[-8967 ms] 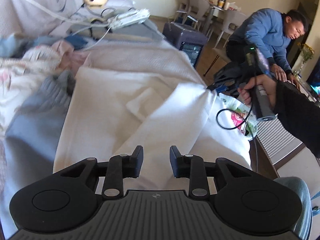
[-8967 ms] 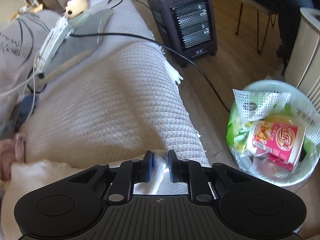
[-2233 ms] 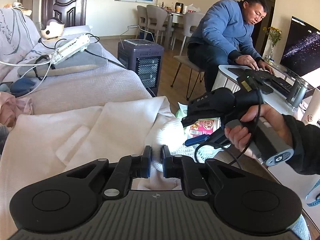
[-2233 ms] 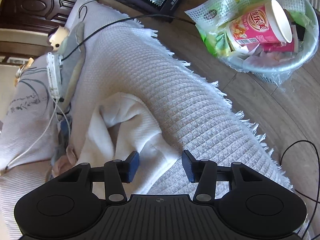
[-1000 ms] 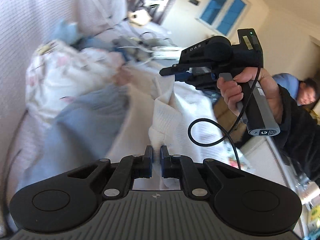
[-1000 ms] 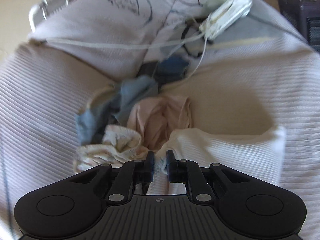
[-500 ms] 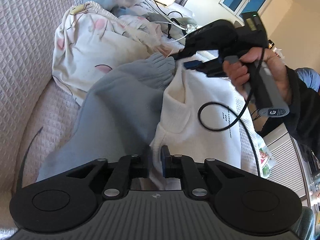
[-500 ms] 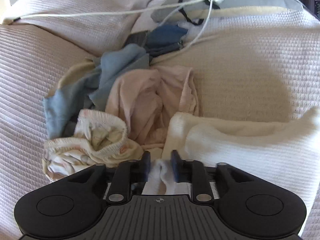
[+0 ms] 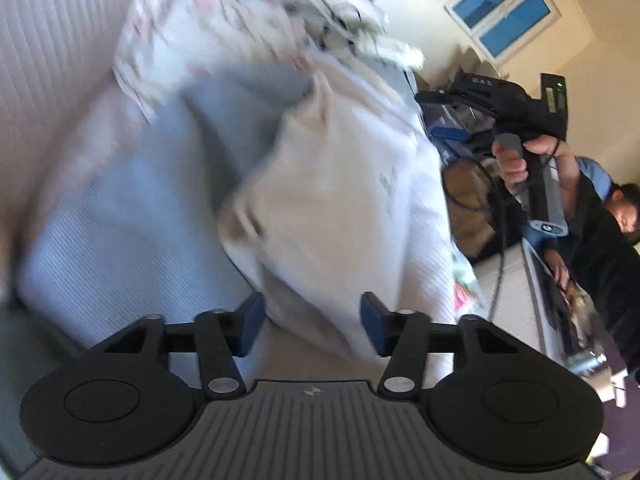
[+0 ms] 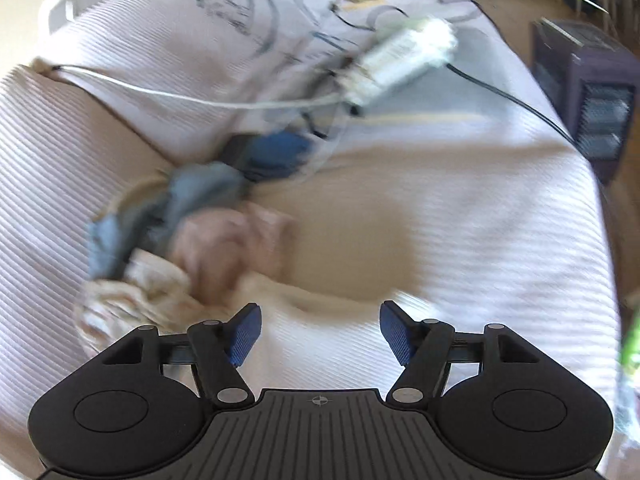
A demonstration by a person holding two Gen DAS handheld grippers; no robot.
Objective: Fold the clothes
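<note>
A cream knit garment (image 9: pixel 332 208) lies folded over on the sofa, blurred in the left wrist view. Its near end sits under and between the fingers of my left gripper (image 9: pixel 312 312). Those jaws are opening and the pads do not touch the cloth. My right gripper (image 9: pixel 434 114), in a hand, hovers off the garment's far right side. In the right wrist view the right gripper (image 10: pixel 320 320) is also opening over the cream garment's edge (image 10: pixel 320 348), with nothing pinched.
A grey-blue garment (image 9: pixel 132 220) lies left of the cream one, with a floral one (image 9: pixel 180 36) beyond it. Pink (image 10: pixel 228 244) and blue clothes (image 10: pixel 192 192) are heaped against the sofa back. A power strip (image 10: pixel 404 56) with cables and a heater (image 10: pixel 588 92) are further off. A seated person (image 9: pixel 616 216) is at the right.
Both grippers were shut on the cream garment and have let it go; it now lies folded on the sofa. The right gripper has drawn back from the clothes pile.
</note>
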